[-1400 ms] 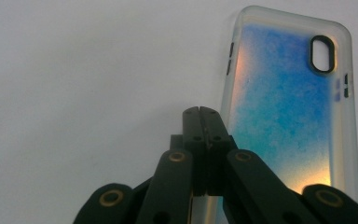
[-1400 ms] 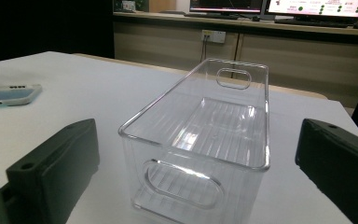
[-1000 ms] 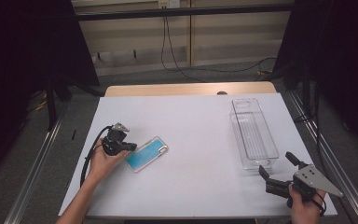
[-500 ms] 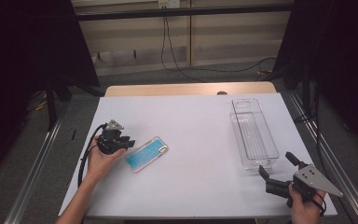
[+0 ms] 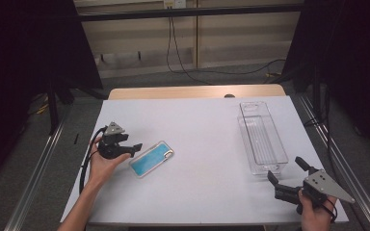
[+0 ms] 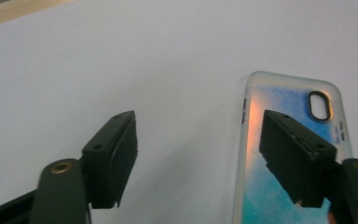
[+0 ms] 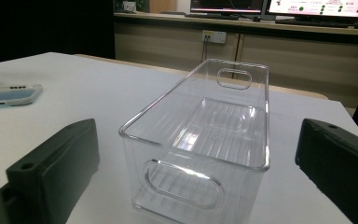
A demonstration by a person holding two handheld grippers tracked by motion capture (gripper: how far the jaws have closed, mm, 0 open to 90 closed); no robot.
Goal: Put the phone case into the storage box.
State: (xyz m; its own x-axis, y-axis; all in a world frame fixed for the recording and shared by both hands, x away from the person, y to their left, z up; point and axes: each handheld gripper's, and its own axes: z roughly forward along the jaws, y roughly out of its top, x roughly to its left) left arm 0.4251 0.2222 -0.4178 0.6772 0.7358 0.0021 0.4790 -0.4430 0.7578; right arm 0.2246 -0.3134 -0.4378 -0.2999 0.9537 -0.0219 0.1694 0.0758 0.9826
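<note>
The phone case (image 5: 151, 158) lay flat on the tabletop (image 5: 202, 130) just right of the left tongs (image 5: 134, 148), whose jaws had just been opening, empty, its long axis slanting toward the far-off, open right tongs (image 5: 285, 179).

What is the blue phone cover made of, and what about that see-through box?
The phone cover looks like soft clear plastic, glossy, with blue and orange colour showing through its see-through rim; whether it bends cannot be told. The box looks like hard clear plastic: shiny, with the table showing through its ribbed bottom.
</note>
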